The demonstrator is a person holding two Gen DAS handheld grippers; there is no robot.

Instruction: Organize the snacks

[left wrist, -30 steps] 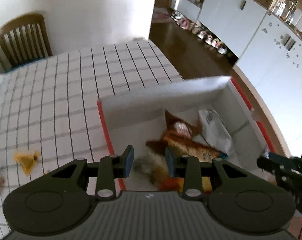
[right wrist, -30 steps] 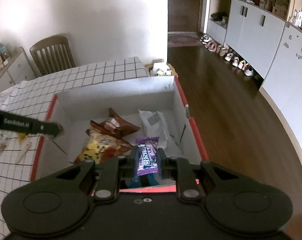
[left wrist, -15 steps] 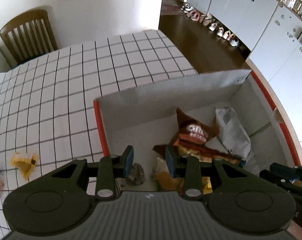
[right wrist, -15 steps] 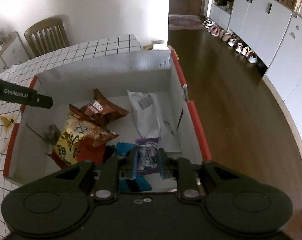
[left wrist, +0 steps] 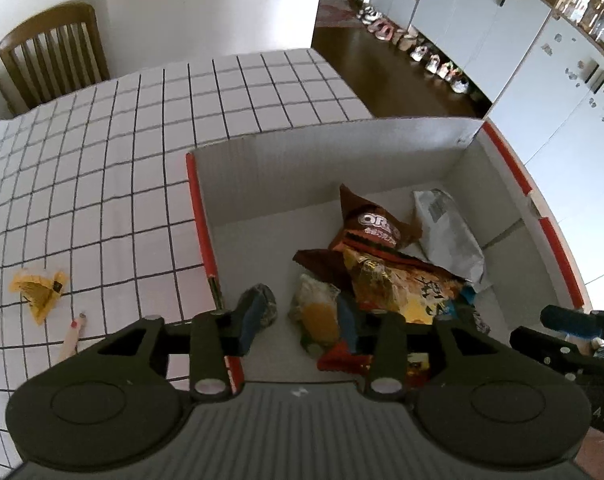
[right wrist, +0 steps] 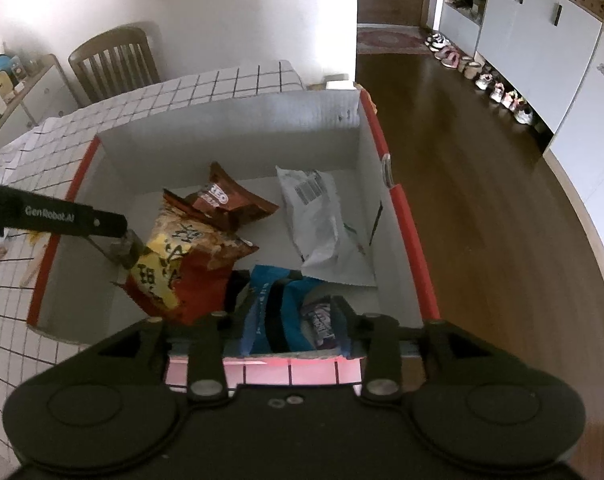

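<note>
Left wrist view: the left tongs (left wrist: 298, 320) hang over the near left corner of the box (left wrist: 326, 152), and their jaws have just been opening and grip nothing. A small grey packet (left wrist: 264, 306) lies on the box floor just beyond the left finger, and a yellow pouch (left wrist: 316, 310) lies between the fingers, loose. Ahead of the tongs are a brown bag (left wrist: 376, 226) and a white bag (left wrist: 448, 236). Left of them, on the checked tabletop (left wrist: 102, 168), lies a yellow wrapper (left wrist: 38, 292).

Right wrist view: the right tongs (right wrist: 288, 326) hang over the near wall of the box (right wrist: 230, 120). Their jaws have just been opening, released. The purple bar (right wrist: 322, 326) lies free between them on a blue bag (right wrist: 276, 300). The left tongs (right wrist: 114, 229) reach in from the left.
</note>
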